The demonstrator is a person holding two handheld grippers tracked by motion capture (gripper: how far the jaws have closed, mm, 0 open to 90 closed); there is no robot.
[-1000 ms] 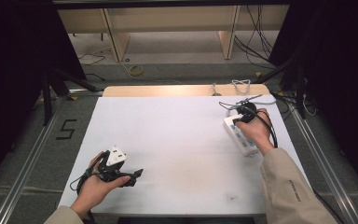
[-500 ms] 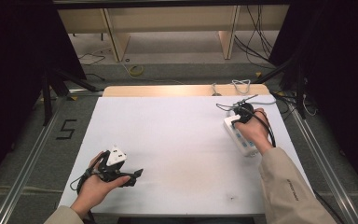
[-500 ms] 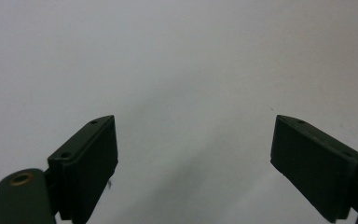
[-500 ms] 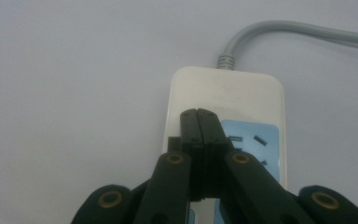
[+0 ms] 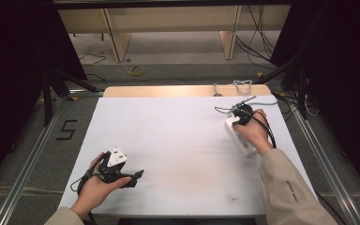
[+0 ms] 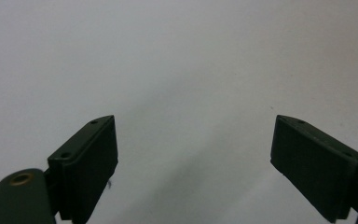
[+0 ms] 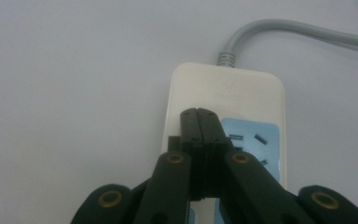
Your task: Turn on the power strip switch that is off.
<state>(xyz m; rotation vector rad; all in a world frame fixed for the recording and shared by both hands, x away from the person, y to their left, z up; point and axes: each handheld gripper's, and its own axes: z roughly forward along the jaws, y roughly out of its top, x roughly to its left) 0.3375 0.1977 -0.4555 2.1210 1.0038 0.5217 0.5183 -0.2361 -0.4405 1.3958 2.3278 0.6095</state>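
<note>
Two tongs: right tongs (image 7: 198, 116) pressed together, tips on the power strip (image 7: 242, 107) at the table's (image 5: 178, 136) right side; left tongs (image 6: 193, 154) spread, idle. Likely pressing its switch; next needs firm downward push.

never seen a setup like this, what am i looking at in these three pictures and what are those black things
A person sits at a white table, holding a hand-held two-jaw gripper in each hand. The high view looks down from above. The other two pictures come from cameras riding on the grippers. The left gripper rests near the person, jaws wide open over bare table. The right gripper has its jaws shut together, tips over a white power strip with blue socket faces and a grey cord. Nothing is held.
</note>
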